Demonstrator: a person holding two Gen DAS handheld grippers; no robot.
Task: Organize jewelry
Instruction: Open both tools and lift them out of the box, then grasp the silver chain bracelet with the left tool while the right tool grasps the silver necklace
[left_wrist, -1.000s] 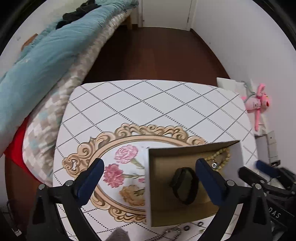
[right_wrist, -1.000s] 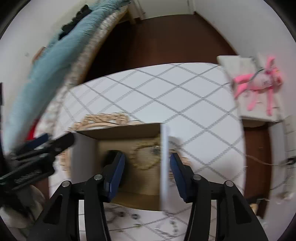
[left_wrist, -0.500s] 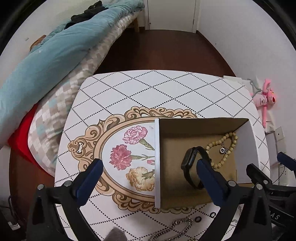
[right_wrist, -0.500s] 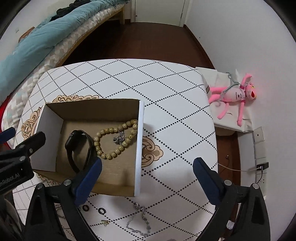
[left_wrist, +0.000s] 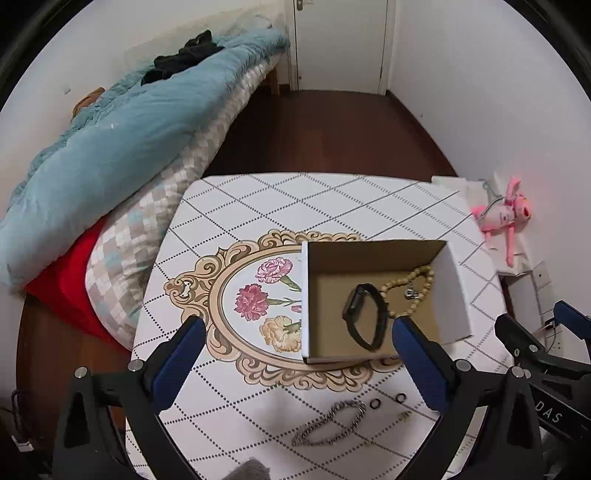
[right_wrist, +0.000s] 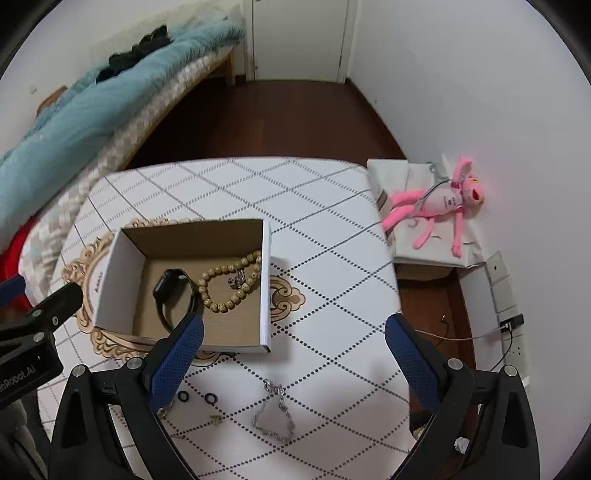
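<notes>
Right tool (right_wrist: 291, 354) spread, silver chain (right_wrist: 275, 415) lengthwise toward box (right_wrist: 264, 288)

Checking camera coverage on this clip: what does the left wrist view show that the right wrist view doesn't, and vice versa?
Left only: the flower print on the table, unhidden. Right only: the wall socket with a plugged cable. Both: the cardboard box holding the black watch and bead bracelet, two black rings on the table, the pink plush toy, both grippers open.

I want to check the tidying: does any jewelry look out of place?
Yes. Two silver chains and two small black rings lie on the table, outside the cardboard box holding the black watch and bead bracelet.
</notes>
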